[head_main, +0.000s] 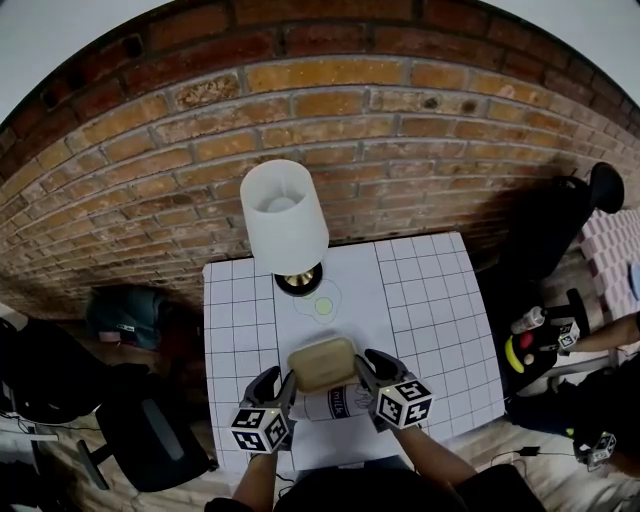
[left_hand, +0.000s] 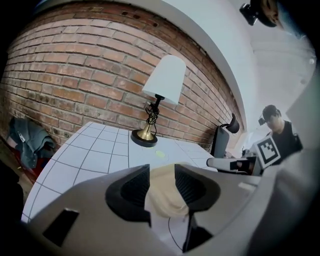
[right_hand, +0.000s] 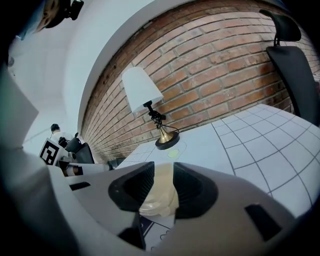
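Note:
A tan item (head_main: 322, 364) shaped like a rounded rectangle hangs over the near part of the white gridded table (head_main: 440, 300). My left gripper (head_main: 288, 385) is shut on its left edge and my right gripper (head_main: 365, 375) on its right edge. In the left gripper view the tan item (left_hand: 162, 197) fills the gap between the black pads (left_hand: 134, 189) of the left gripper (left_hand: 162, 187). In the right gripper view the same tan item (right_hand: 159, 200) sits between the jaws of the right gripper (right_hand: 157, 187). Beneath it lies a white printed object (head_main: 335, 403), mostly hidden.
A lamp (head_main: 284, 215) with a white shade and brass base stands at the table's far edge against the brick wall. A yellow-green dot (head_main: 323, 306) marks the sheet in front of it. Black chairs (head_main: 130, 420) (head_main: 550, 230) flank the table. A person (left_hand: 277, 135) stands at the right.

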